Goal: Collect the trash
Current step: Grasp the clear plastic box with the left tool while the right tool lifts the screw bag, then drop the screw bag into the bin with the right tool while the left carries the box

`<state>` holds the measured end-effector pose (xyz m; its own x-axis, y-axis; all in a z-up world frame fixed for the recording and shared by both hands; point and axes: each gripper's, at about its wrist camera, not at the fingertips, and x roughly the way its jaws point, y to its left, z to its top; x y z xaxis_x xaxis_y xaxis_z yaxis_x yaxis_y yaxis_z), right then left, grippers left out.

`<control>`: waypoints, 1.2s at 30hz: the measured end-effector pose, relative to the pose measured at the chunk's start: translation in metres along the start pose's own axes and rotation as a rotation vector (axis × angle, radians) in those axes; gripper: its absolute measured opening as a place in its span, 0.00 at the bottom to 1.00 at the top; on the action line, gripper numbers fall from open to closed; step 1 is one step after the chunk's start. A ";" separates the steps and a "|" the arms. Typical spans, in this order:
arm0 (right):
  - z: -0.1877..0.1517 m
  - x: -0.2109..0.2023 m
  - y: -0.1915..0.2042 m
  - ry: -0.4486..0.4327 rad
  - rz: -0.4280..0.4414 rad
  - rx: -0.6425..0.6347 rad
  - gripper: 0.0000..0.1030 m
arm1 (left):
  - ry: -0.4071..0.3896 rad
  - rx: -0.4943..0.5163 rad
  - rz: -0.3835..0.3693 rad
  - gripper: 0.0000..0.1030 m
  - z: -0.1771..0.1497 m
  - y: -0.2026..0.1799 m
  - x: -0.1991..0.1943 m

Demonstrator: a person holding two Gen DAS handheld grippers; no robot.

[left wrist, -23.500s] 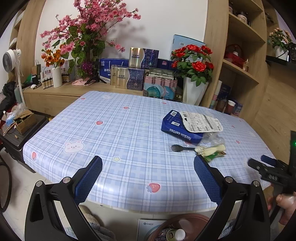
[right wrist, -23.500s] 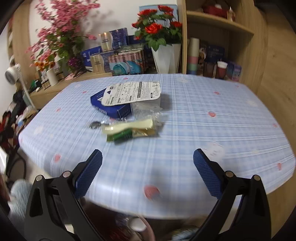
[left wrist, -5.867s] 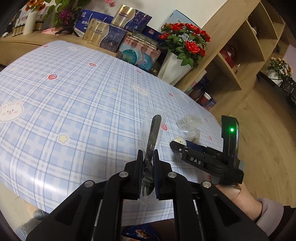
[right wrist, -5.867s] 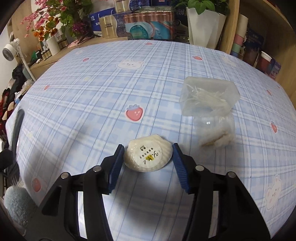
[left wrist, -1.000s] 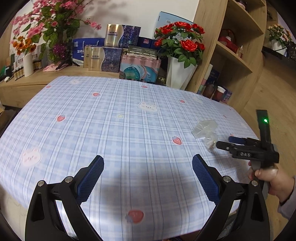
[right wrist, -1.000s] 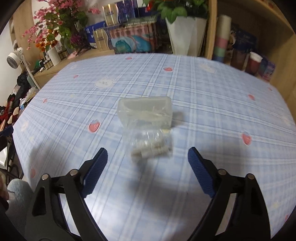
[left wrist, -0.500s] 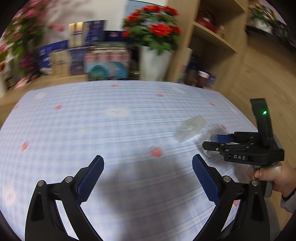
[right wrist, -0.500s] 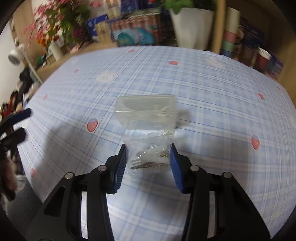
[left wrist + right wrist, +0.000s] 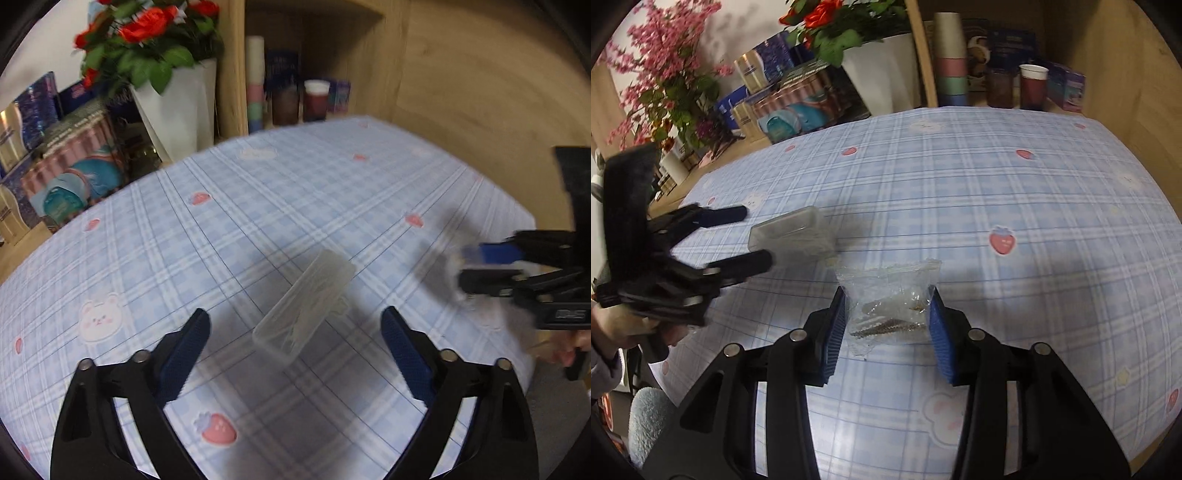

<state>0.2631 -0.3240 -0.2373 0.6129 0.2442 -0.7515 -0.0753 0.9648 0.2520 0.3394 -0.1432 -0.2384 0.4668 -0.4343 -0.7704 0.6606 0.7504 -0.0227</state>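
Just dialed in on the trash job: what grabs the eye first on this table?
The right tongs, at the near edge of the blue plaid tablecloth, have just been closing and now pinch a small clear bag holding what look like dark screws. Left of it lies a clear plastic box, with the open left tongs reaching around it. Red roses in a white vase stand behind.

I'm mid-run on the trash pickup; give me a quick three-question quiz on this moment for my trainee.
1. True or false: the right gripper is shut on the clear plastic bag.
2. What lies ahead of the left gripper? A) spoon B) clear plastic box C) cup
3. What is printed on the tablecloth besides strawberries?

Key:
1. True; its jaws have just been closing.
2. B
3. Bears
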 end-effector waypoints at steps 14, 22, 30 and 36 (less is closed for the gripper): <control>-0.018 -0.021 0.002 -0.030 0.036 0.045 0.43 | 0.103 -0.015 0.066 0.24 -0.010 -0.001 0.011; -0.026 -0.046 0.020 -0.056 0.051 0.027 0.43 | 0.047 -0.042 0.113 0.24 -0.022 -0.007 -0.043; -0.040 -0.083 0.044 -0.089 0.085 0.006 0.43 | -0.020 -0.083 0.154 0.24 -0.041 -0.021 -0.116; -0.053 -0.106 0.066 -0.101 0.104 -0.028 0.43 | -0.050 -0.138 0.177 0.24 -0.061 -0.030 -0.165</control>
<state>0.1519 -0.2808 -0.1734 0.6765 0.3330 -0.6569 -0.1632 0.9376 0.3071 0.2063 -0.0636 -0.1494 0.5991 -0.3108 -0.7379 0.4803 0.8769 0.0207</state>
